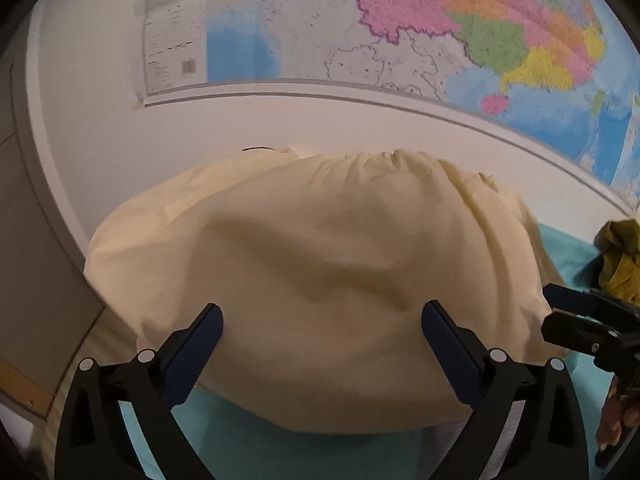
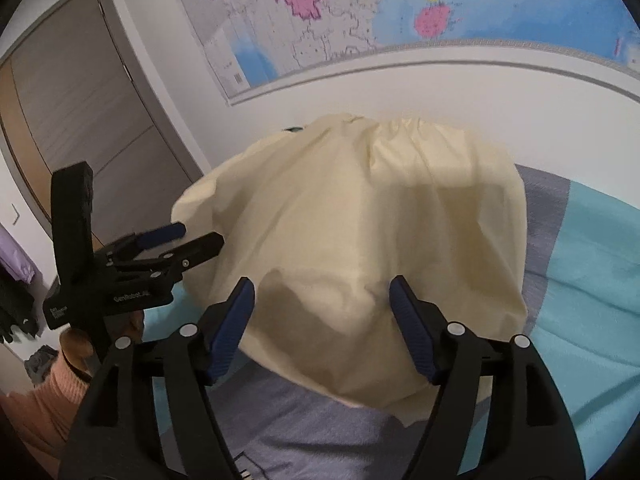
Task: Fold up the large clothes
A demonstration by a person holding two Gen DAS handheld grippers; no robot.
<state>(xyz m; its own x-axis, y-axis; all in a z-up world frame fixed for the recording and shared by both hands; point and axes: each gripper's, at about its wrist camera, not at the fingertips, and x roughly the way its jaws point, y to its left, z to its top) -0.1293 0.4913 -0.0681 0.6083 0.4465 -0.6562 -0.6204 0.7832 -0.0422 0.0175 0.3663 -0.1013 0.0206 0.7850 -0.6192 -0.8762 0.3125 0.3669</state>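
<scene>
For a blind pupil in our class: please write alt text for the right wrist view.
A cream garment lies folded on a blue bedspread, with the open right gripper above its near edge. The left gripper is at left, a map behind.

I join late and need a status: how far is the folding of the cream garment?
Done: the cream garment lies doubled over on the bed cover. In hand: nothing; left gripper and right gripper are open above it. Left: any further folds, and the mustard cloth.
</scene>
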